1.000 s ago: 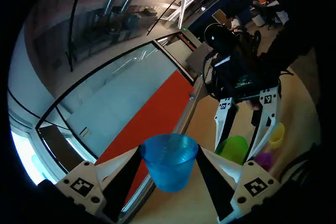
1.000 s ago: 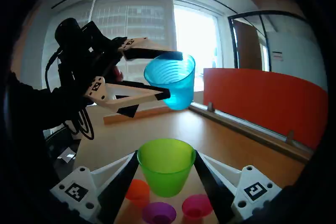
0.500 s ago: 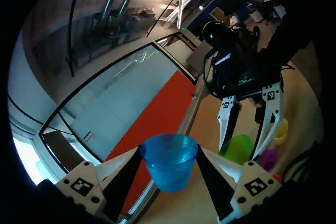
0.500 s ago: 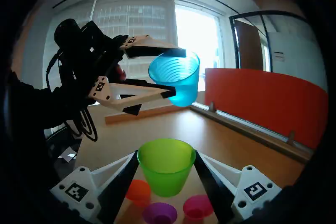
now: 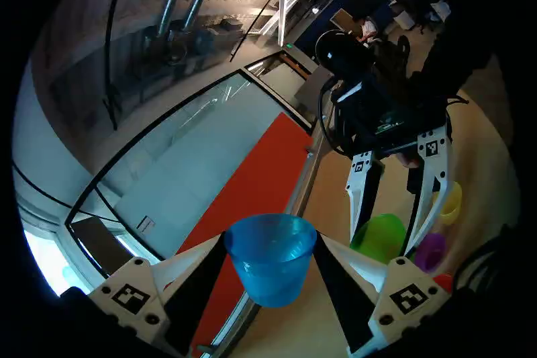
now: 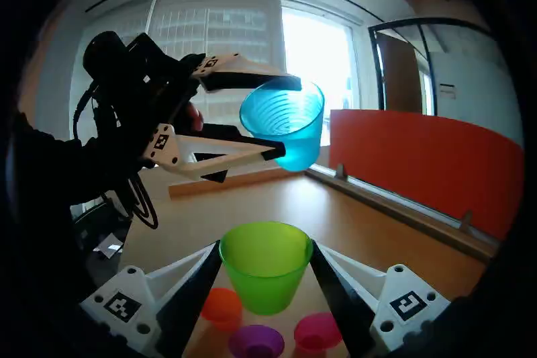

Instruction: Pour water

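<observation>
My left gripper (image 5: 270, 260) is shut on a blue plastic cup (image 5: 270, 265). From the right gripper view that blue cup (image 6: 284, 123) hangs high in the air, tipped on its side with its mouth facing this camera, between the left gripper's (image 6: 280, 115) fingers. My right gripper (image 6: 266, 271) is shut on a green cup (image 6: 266, 264), held upright below and in front of the blue one. In the left gripper view the green cup (image 5: 378, 238) sits between the right gripper's fingers (image 5: 362, 190) over the wooden table (image 5: 483, 156).
Orange (image 6: 222, 307), purple (image 6: 255, 342) and pink (image 6: 313, 331) cups stand on the table under the green cup. A yellow cup (image 5: 450, 202) and a purple cup (image 5: 429, 252) stand by the right gripper. An orange partition (image 6: 429, 163) runs along the table's far edge.
The blue cup has drifted slightly right and tilted a bit more toward the right gripper view. The green cup has stayed put.
</observation>
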Available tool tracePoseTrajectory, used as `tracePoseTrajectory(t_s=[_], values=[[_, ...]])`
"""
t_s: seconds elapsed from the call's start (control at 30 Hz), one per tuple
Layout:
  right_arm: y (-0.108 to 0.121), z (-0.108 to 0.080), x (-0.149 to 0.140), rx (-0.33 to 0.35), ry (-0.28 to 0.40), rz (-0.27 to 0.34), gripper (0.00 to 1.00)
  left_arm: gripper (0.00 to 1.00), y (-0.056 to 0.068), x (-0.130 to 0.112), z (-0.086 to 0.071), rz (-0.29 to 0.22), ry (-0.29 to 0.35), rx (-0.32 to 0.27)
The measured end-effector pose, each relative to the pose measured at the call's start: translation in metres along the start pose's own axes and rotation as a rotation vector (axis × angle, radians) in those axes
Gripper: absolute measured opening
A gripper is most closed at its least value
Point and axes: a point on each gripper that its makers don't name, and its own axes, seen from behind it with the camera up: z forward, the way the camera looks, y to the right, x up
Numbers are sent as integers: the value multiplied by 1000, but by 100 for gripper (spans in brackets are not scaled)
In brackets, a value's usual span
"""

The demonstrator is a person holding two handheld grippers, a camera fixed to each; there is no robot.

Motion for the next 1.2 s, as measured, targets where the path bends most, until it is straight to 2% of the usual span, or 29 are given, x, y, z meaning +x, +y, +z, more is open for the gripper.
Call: tracePoseTrajectory(t_s=[0.3,1.2], values=[[-1,-1,2,3,3,-1,94,89,-1,1,1,27,5,0],[-1,1,2,10,4,-15,94,89,1,4,-2,41,20,-8]])
